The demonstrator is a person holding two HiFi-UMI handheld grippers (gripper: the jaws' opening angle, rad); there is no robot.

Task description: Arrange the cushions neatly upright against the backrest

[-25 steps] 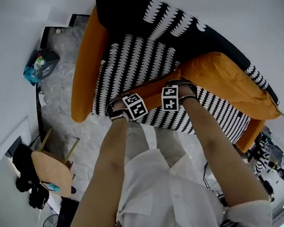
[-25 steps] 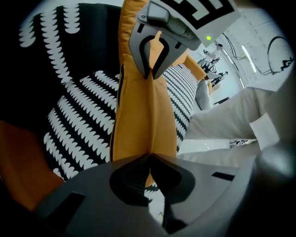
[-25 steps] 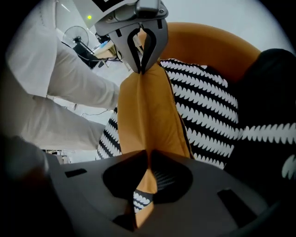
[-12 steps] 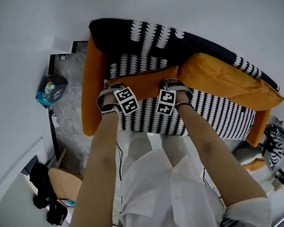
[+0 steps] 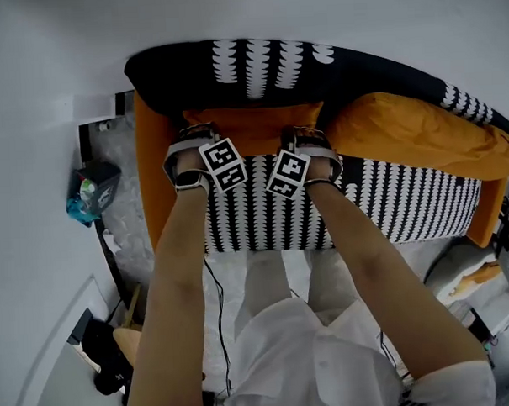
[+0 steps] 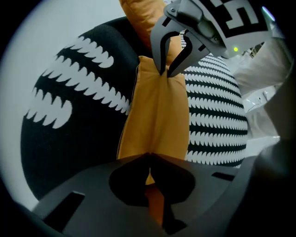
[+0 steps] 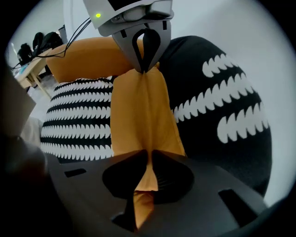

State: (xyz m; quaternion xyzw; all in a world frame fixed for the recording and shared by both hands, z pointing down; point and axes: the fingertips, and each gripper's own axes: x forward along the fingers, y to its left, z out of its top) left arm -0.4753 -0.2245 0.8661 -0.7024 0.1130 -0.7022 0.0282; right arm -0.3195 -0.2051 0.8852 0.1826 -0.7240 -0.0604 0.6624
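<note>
White plain wall [image 5: 46, 47] is filling the background behind a long sofa [image 5: 263, 214] with a black backrest [image 5: 257, 67] printed in white scallops, a black-and-white striped seat and orange padded armrests [image 5: 148, 186].

One large, plump orange cushion [image 5: 420, 136] is lying lengthwise along the right half of the seat, slumping against the backrest rather than standing. A smaller orange fabric cushion [image 5: 251, 131] is hanging at the sofa's left end, just in front of the backrest and close to the left armrest.

Both grippers are pointing steeply down and carrying it by its top edge. The left gripper [image 6: 150, 159] is clamping fully shut on a fold of the orange fabric. The right gripper [image 7: 149, 155] is pinching the same edge further along; its jaws have just been opening a touch, yet fabric is sitting pressed between them.

The step in hand is probably the setting down. Doing it well is calling for lowering both ends evenly until the bottom edge is meeting the seat at the crease under the backrest, pressing the cushion's back face flat to the backrest, and letting go only once it is standing by itself.

Room is looking tight on the left, where the armrest is closing in, and open towards the middle of the seat. The larger cushion is taking up the right side, well apart from the grippers.
</note>
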